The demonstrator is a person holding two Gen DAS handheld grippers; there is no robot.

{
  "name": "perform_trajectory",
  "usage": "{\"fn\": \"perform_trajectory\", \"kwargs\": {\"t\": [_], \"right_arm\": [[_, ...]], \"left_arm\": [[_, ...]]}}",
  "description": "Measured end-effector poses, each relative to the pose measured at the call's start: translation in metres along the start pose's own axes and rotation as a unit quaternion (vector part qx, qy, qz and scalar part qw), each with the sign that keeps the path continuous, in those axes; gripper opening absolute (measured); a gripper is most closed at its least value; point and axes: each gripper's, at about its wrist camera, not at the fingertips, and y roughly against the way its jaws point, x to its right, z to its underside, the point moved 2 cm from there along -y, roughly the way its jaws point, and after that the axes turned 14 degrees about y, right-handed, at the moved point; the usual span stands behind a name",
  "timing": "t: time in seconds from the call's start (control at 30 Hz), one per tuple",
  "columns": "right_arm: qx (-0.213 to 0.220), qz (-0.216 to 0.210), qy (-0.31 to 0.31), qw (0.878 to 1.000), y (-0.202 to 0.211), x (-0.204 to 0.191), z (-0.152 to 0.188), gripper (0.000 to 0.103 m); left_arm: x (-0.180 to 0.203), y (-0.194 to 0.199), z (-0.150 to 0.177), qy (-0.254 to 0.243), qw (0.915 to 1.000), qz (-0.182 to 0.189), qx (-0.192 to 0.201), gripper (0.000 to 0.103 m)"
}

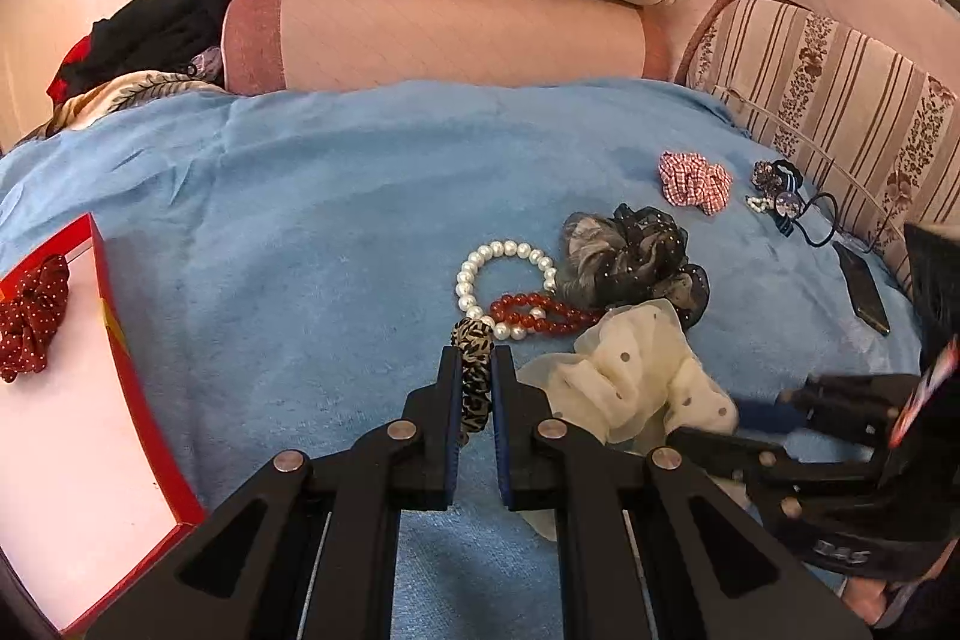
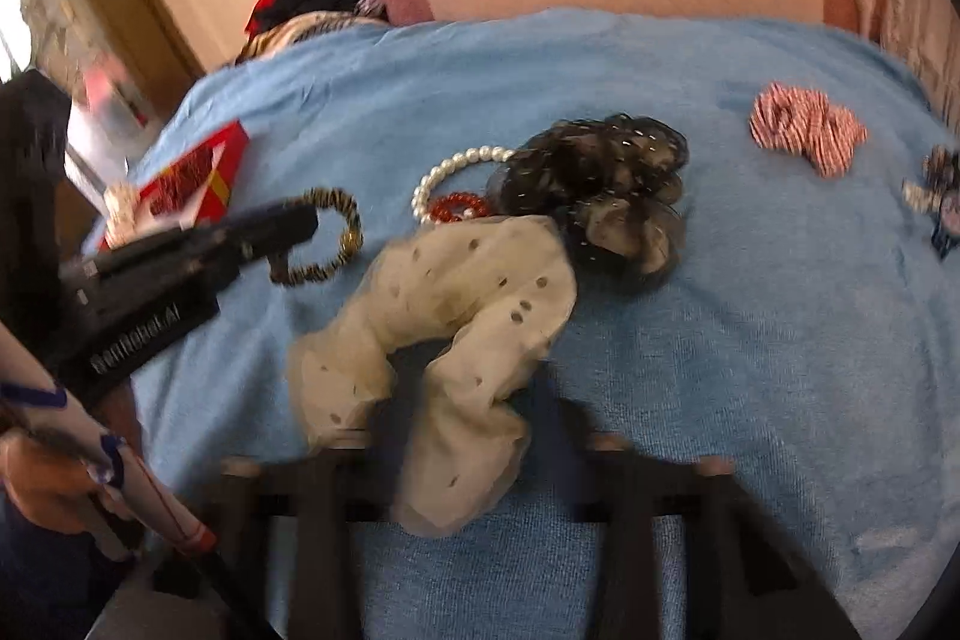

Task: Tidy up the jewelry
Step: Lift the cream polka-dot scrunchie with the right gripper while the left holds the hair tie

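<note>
Surface: blue blanket (image 1: 300,196), landmark for all below.
Box: red box (image 1: 129,370) at blanket's left edge; one dotted red scrunchie (image 1: 30,316) inside.
Unsorted, mid-blanket: cream scrunchie (image 2: 456,292), black scrunchie (image 1: 630,250), pearl bracelet (image 1: 498,280), red bead bracelet (image 1: 540,316); checked scrunchie (image 1: 693,181) farther right.
Left tongs (image 1: 477,370): clamped on leopard scrunchie (image 1: 474,376).
Right tongs (image 2: 474,400): straddling cream scrunchie; grip blurred, cannot tell.
Progress: early.

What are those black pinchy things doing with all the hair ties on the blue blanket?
A person is tidying them with two hand-held grippers. The left gripper is shut on a leopard-print scrunchie. The right gripper has its fingers around a cream polka-dot scrunchie, though blur hides whether it is gripped. A red dotted scrunchie already lies in the red box. A pearl bracelet waits on the blanket.
</note>
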Motion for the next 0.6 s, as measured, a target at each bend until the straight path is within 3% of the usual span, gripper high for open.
{"fn": "perform_trajectory", "kwargs": {"t": [0.13,0.37,0.6], "right_arm": [[0.025,0.029,0.033,0.999,0.010,-0.007,-0.002,0.009],[0.111,0.050,0.001,0.993,0.044,0.008,-0.010,0.008],[0.122,0.045,-0.009,0.991,0.048,0.006,-0.015,0.008]], "left_arm": [[-0.004,0.002,-0.002,0.006,1.0000,0.000,0.004,0.009],[-0.003,0.004,-0.001,0.006,0.9999,0.002,0.008,0.009],[-0.002,0.005,-0.002,0.005,0.9999,0.000,0.013,0.009]]}}
